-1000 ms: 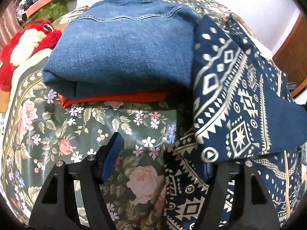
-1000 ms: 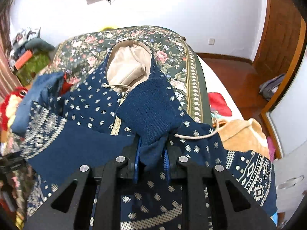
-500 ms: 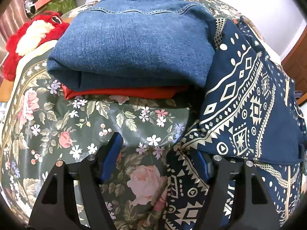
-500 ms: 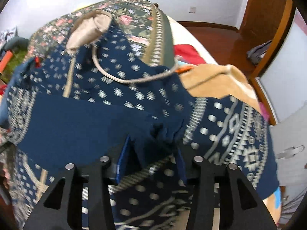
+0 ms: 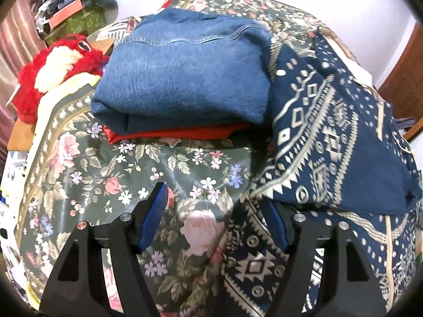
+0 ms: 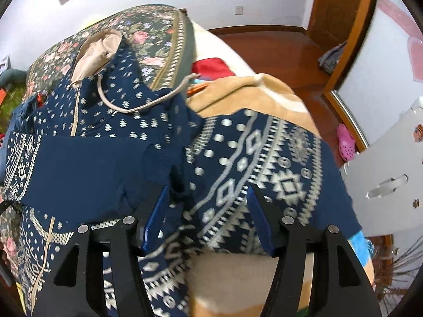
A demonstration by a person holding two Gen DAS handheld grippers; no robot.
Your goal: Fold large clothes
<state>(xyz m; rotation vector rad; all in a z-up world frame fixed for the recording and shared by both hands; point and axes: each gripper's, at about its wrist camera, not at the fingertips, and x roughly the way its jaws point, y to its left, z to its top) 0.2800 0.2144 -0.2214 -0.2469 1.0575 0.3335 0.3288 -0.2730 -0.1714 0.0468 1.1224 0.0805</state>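
Hoodie (image 6: 264, 163) navy knit, cream geometric bands; right tongs (image 6: 207, 220) just released, left tongs (image 5: 215, 219) spread.

folded jeans (image 5: 185, 79) block bedspread (image 5: 105, 179) beyond hoodie (image 5: 330, 137).

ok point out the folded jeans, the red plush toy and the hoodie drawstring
folded jeans (image 5: 185, 79), left wrist view, top face of the denim.
red plush toy (image 5: 60, 60), left wrist view, its white front.
hoodie drawstring (image 6: 137, 108), right wrist view, mid loop.
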